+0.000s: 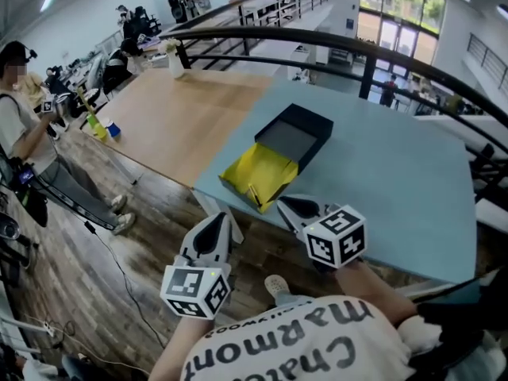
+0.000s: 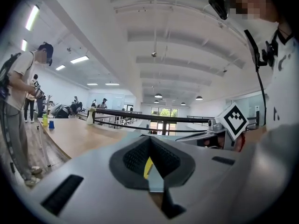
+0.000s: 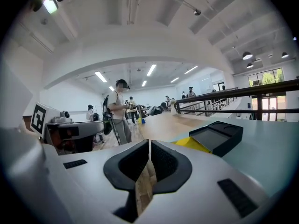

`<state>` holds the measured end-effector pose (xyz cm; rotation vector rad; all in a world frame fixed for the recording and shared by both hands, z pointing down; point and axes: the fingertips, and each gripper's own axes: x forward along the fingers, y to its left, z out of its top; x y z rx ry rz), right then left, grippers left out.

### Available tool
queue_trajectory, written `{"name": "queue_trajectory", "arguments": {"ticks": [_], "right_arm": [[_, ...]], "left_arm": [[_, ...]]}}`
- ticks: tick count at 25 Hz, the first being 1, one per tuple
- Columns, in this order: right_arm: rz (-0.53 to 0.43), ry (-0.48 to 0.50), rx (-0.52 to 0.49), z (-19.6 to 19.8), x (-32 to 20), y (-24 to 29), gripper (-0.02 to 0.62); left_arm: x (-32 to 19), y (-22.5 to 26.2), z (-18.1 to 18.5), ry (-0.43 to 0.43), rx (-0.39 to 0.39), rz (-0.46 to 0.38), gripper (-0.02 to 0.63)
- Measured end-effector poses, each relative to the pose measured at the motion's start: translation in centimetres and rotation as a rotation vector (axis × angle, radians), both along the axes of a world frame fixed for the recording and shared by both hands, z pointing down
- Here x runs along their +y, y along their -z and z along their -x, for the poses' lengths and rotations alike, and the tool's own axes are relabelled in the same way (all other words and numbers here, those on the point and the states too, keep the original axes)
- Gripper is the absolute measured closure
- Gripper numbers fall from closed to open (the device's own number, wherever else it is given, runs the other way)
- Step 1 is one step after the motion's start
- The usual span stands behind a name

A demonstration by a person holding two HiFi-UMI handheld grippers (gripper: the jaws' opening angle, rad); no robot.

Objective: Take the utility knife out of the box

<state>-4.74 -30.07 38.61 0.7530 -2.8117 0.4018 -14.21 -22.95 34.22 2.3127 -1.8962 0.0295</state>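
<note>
In the head view, a black box tray [image 1: 295, 137] is lying open on the light blue surface [image 1: 397, 173], touching a yellow box piece [image 1: 258, 175] at the near edge. The utility knife is not showing clearly. The left gripper [image 1: 218, 221] is hovering just off that edge, and the right gripper [image 1: 287, 205] is pointing at the yellow piece.

In the left gripper view, the left gripper's [image 2: 150, 141] jaws are sitting closed on nothing.

In the right gripper view, the right gripper's [image 3: 149, 143] jaws are likewise closed and empty, with the tray [image 3: 217, 136] lying ahead to the right.
</note>
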Motion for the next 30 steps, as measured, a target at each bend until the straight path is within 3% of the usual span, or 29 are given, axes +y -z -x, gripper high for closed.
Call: {"name": "queue_trajectory", "arguments": {"ticks": [10,18,24,30], "right_arm": [[-0.033,0.083,0.052,5.4,-7.5,1.3,0.555],[-0.029,0.084,0.116,8.2,-13.1,0.4,0.555],[0.076,0.129,0.380,9.4,-14.7,-5.5,0.555],[0.161,0.198,0.502,11.1,-15.3,-10.6,0.555]], "left_arm": [[-7.6,0.6,3.3,-0.010,-0.018,0.008,0.604],[-12.5,-0.1,6.2,0.002,0.009,0.021,0.604],[-14.1,-2.1,8.3,0.039,0.053,0.058,0.604],[-15.4,-4.1,10.5,0.064,0.080,0.105,0.604]]}}
